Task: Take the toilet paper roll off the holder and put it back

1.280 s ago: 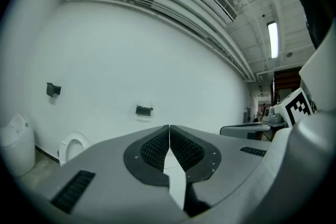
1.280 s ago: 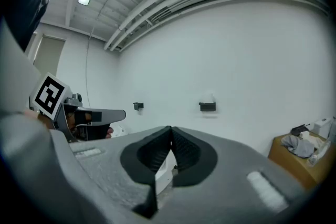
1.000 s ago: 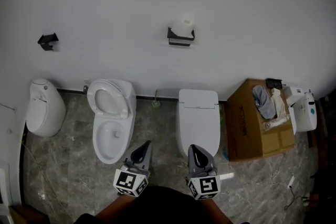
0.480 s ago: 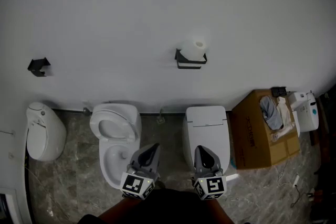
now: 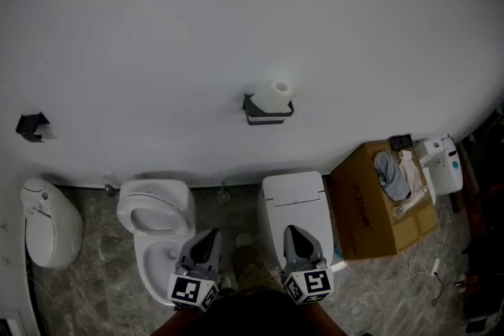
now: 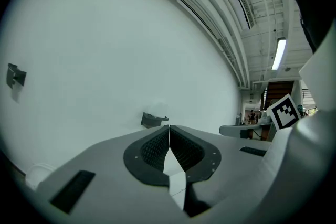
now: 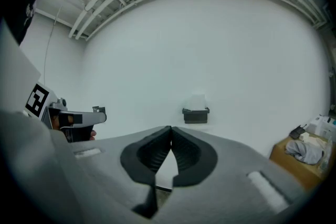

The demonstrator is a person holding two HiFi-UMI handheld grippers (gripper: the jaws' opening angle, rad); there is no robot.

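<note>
Going from left to right in the head view: at nine o'clock on the white wall there is one small black bracket [image 5: 31, 125]. Below it, at eight o'clock, one rounded white fixture [image 5: 49, 220] stands on the marble floor. There are two toilets: the open toilet [image 5: 153, 228] at seven o'clock and, right of it, the closed toilet [image 5: 295, 208] at five o'clock.

The left gripper [image 5: 211, 234] is low in the picture, at six o'clock. Its jaws are pressed together at the tips, with nothing between them.

The one toilet paper roll [image 5: 276, 94] sits on its black holder [image 5: 266, 111] on the wall. It is at twelve o'clock from both grippers and well apart from them.

The right gripper [image 5: 293, 230] is just right of the left one, and its jaws also meet with nothing in them. Each gripper carries one cube with black-and-white square markers.

At four o'clock stands one cardboard box [image 5: 370, 208]. The dark print on its side is too small to read. A grey cloth [image 5: 391, 174] lies on top of it. One white device [image 5: 441, 165] is at three o'clock, beside the box.
</note>
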